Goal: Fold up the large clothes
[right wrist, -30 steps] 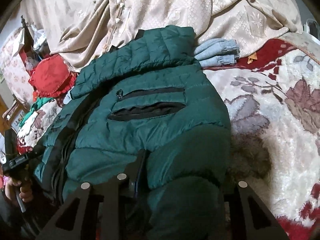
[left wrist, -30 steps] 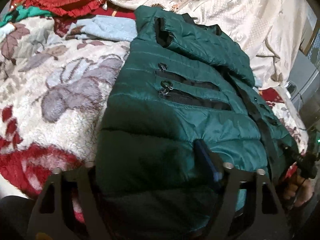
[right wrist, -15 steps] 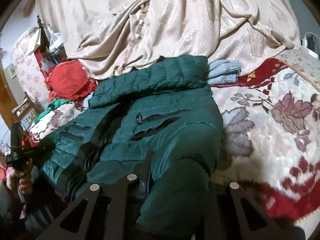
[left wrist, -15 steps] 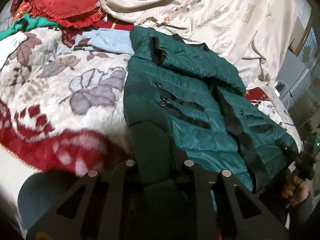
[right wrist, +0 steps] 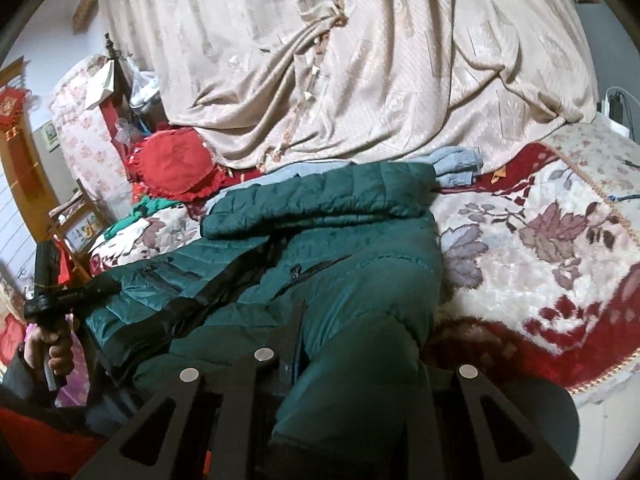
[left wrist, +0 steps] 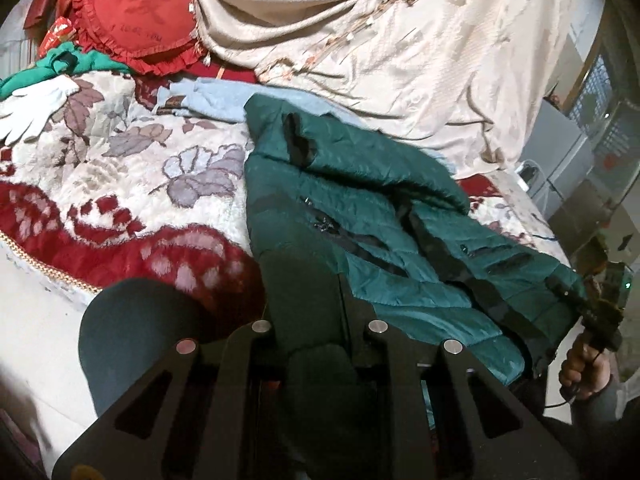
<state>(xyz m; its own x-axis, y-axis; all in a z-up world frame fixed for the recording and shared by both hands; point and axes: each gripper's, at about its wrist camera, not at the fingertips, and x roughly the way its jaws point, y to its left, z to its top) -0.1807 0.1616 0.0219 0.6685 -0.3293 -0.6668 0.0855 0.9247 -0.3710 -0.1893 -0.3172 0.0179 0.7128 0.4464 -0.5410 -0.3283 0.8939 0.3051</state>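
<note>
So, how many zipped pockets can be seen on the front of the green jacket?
4. Two on the panel near the left gripper, stacked: and. Two on the other panel: and. The jacket is crumpled, so more may be hidden.

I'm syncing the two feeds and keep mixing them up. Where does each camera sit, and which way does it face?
Left wrist: on the left gripper, looking down its fingers across the green jacket on the blanket; the person's right hand shows at the right edge.
Right wrist: on the right gripper, facing along the jacket toward the beige cloth; the left hand shows at the left edge.
Shared: jacket, red cushion, blanket, beige cloth; each gripper is shut on the jacket.
</note>
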